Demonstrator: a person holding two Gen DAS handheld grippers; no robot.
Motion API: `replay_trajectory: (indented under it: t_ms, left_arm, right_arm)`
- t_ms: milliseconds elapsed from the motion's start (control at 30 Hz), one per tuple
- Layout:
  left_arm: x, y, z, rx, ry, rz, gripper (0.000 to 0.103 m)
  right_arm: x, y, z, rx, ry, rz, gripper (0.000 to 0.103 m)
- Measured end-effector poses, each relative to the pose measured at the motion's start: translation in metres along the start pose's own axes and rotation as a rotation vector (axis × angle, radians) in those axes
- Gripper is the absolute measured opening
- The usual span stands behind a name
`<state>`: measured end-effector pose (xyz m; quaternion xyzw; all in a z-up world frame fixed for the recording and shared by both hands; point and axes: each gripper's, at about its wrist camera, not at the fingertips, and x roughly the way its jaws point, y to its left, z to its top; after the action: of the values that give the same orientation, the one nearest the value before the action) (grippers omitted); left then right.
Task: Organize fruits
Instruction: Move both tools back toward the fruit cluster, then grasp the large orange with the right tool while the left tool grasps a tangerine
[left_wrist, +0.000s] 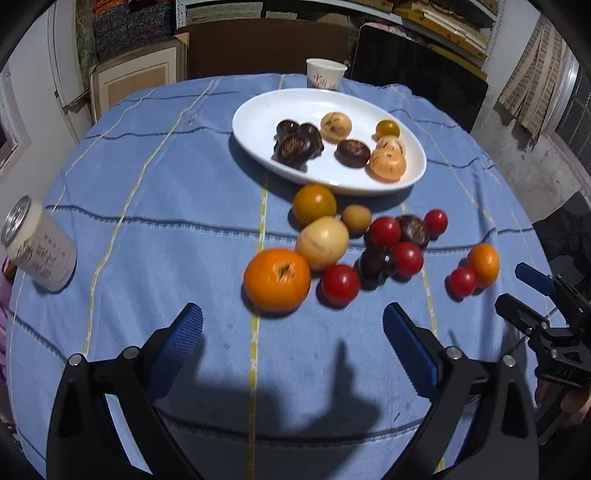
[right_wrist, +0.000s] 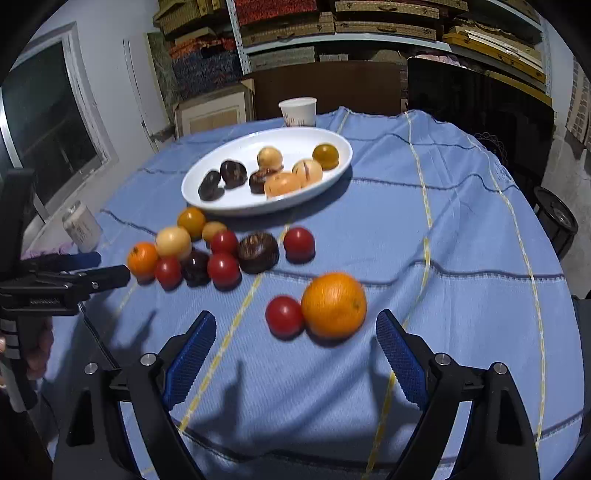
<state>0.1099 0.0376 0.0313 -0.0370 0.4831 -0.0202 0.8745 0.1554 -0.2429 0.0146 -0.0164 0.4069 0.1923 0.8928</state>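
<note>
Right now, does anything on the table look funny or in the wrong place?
Not much. The can only looks tilted because the lens bends the picture's edge. Lots of fruit still sits loose on the tablecloth instead of on the white plate, like the big orange and a red tomato beside it.

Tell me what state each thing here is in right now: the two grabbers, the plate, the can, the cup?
Left gripper: fingers wide open, empty.
Right gripper: fingers wide open, empty, just short of an orange.
White plate: upright on the cloth, partly filled with fruit.
Can: standing, top looks unopened.
Paper cup: upright behind the plate; contents hidden.
Loose fruit: clustered on the cloth, off the plate.
</note>
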Motion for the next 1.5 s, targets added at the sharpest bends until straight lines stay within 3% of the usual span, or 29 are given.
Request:
replay_trajectory:
  t_ms: [233,467,767,1033,1200,1367,1400,1467,1500]
  left_arm:
    - [-0.008,0.000,-0.019,-0.020,-0.009,-0.098,0.096]
    - [-0.005,0.000,-0.026,0.010,-0.085,-0.019,0.096]
    - [0.013,0.005,-0.017,0.096,-0.039,-0.001,0.096]
    - [0.042,0.018,-0.007,0.087,0.034,0.006,0.096]
    - [0.052,0.020,0.005,0.084,0.034,0.001,0.082]
    - [0.059,0.020,0.016,0.106,0.036,-0.009,0.079]
    - [0.060,0.020,0.018,0.111,0.034,-0.008,0.076]
    - [0.056,0.019,0.020,0.118,0.014,-0.064,0.045]
    - [0.054,0.019,0.021,0.109,0.017,-0.077,0.045]
  right_arm:
    - [0.002,0.000,-0.015,0.031,0.018,-0.074,0.089]
    - [0.000,0.003,-0.013,0.034,0.007,-0.050,0.089]
    - [0.005,0.013,-0.010,0.007,0.001,0.013,0.089]
    - [0.009,0.014,-0.009,0.005,-0.010,0.053,0.089]
    - [0.013,0.008,-0.010,0.027,-0.006,0.072,0.089]
    - [0.016,0.006,-0.012,0.036,-0.003,0.087,0.090]
    - [0.016,0.005,-0.012,0.036,-0.003,0.088,0.090]
    - [0.016,0.005,-0.012,0.037,-0.003,0.090,0.090]
    - [0.017,0.005,-0.012,0.041,-0.002,0.091,0.090]
